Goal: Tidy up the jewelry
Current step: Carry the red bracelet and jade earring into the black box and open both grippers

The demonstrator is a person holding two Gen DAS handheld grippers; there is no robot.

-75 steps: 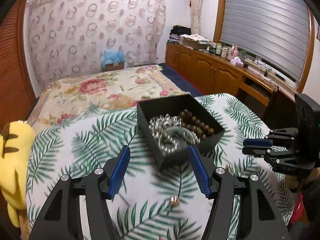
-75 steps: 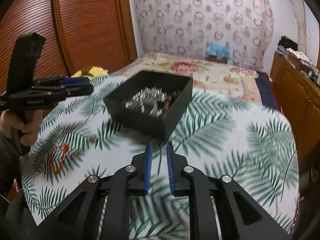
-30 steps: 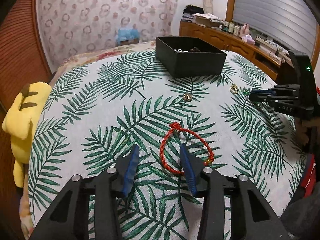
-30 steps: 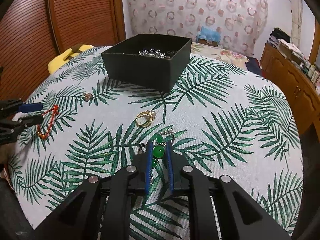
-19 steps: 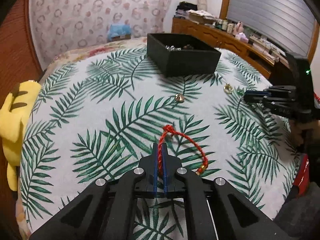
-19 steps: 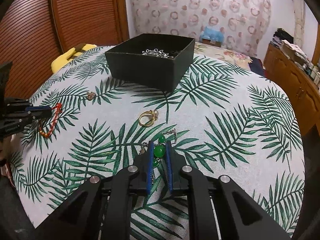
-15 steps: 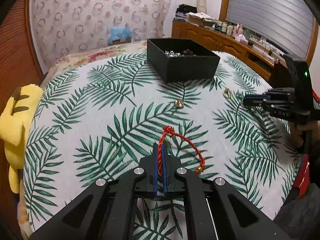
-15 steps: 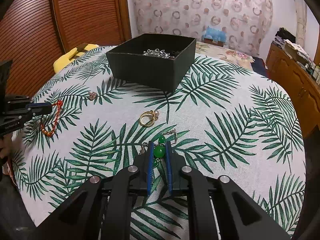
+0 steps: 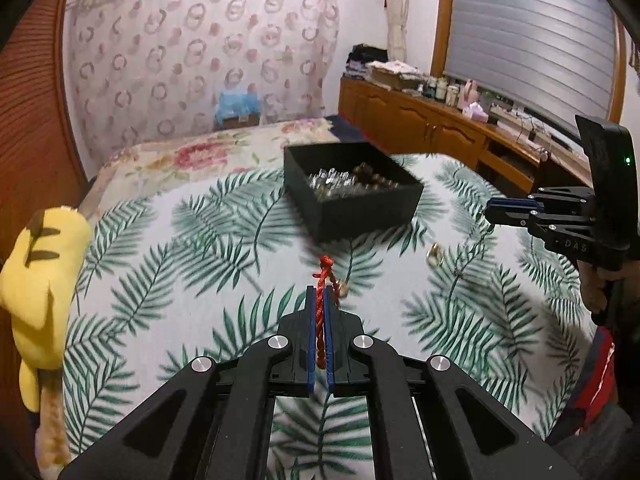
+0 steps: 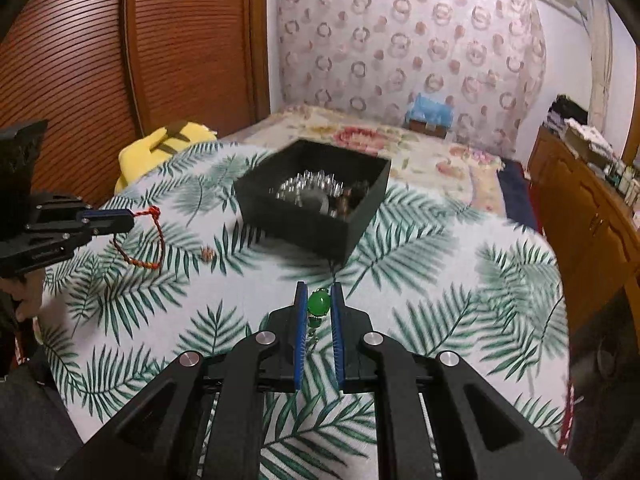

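My left gripper (image 9: 319,294) is shut on a red cord bracelet (image 9: 321,304) and holds it above the table; the bracelet also hangs from it in the right wrist view (image 10: 138,244). My right gripper (image 10: 319,290) is shut on a green bead pendant (image 10: 319,304), lifted off the cloth. It also shows at the right of the left wrist view (image 9: 490,210). An open black box (image 9: 354,196) holding silver and brown bead jewelry stands at the far middle of the table, ahead of both grippers; it also shows in the right wrist view (image 10: 312,210).
The round table has a palm-leaf cloth (image 9: 192,248). A gold ring (image 9: 435,255) and a small earring (image 10: 207,253) lie on it. A yellow plush toy (image 9: 38,264) sits at the left edge. A bed (image 9: 192,160) and wooden cabinets (image 9: 420,132) stand behind.
Both grippers have lifted their pieces off the cloth and moved toward the black box. The red bracelet now hangs in the air; the green pendant is off the table.
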